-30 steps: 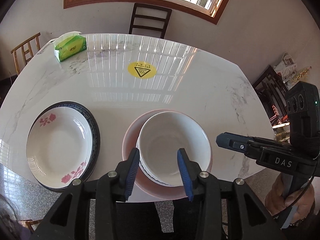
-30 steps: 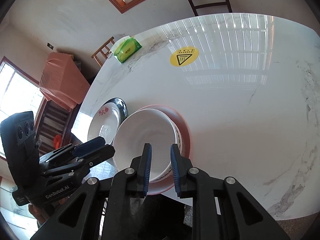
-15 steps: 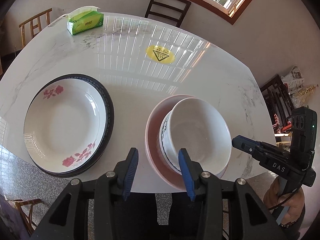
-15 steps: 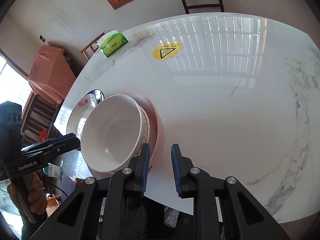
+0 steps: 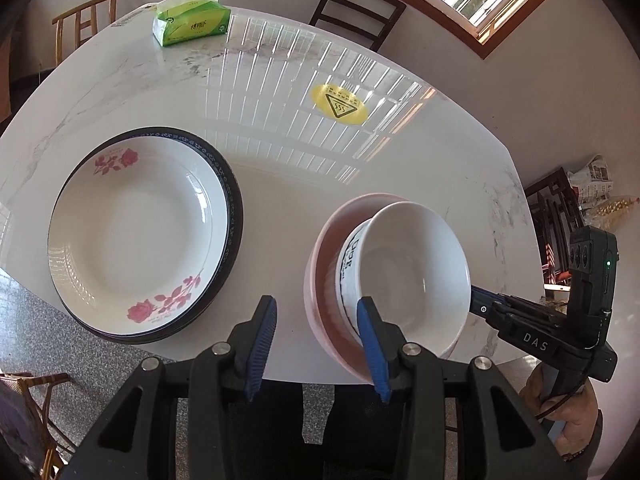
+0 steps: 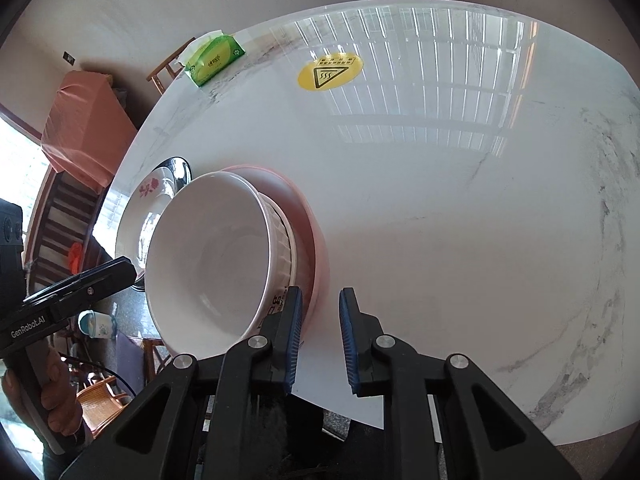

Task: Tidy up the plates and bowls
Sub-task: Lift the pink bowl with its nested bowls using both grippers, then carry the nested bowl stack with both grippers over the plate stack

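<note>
The marble table [image 5: 280, 184] carries a rose-patterned plate [image 5: 136, 236] on a dark-rimmed plate at nine o'clock and a white bowl [image 5: 412, 272] nested in a pink bowl [image 5: 320, 276] at four o'clock, near the front edge. That stack could slide off if nudged. Compared with a second ago, both grippers sit farther back from the bowls. The left gripper [image 5: 316, 344] gapes wide, empty; the right gripper [image 6: 320, 336] is slightly parted, empty.

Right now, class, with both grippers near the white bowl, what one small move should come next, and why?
Probably bring the right gripper in to pinch the white bowl by its near rim. The bowl sits on the pink plate, both grippers are open and empty, and the right gripper lies just beside the rim.
</note>
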Tool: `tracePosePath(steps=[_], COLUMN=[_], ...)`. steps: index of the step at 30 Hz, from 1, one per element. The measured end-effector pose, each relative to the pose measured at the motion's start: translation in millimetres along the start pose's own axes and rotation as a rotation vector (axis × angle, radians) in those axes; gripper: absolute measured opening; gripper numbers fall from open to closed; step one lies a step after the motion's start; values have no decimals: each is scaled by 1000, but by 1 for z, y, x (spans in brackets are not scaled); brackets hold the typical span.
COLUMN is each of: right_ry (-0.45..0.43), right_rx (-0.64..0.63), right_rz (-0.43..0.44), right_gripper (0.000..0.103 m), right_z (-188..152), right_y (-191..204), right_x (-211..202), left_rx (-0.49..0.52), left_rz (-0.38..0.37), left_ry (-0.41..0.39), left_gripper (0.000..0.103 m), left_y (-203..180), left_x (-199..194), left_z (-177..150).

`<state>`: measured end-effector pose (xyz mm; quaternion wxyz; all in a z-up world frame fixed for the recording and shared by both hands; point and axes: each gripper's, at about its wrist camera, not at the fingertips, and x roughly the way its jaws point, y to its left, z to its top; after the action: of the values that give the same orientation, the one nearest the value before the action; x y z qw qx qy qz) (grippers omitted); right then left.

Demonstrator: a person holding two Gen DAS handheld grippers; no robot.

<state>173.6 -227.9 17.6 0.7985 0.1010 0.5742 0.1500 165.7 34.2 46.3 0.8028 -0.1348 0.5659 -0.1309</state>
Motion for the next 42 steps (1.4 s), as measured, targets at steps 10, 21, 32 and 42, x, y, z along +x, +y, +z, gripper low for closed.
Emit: tracePosePath(steps=[10,21,32,42], right_ry=[47,114,82,38], right_rx=[11,47,-90,-33], right_rz=[-42,-111,-53,42], right_gripper=[24,41,17,17], right_z=[4,8,10,5], right_y=[1,-6,12,0], right_x=[3,20,17,16], left_rx=[28,69,-2,23], left_rz=[101,197,68,64], left_ry=[78,41,18,-65], left_gripper=[43,46,34,9], left_y=[-2,-13,4,-12], left_x=[34,47,44,36], left_z=[4,2,0,-13])
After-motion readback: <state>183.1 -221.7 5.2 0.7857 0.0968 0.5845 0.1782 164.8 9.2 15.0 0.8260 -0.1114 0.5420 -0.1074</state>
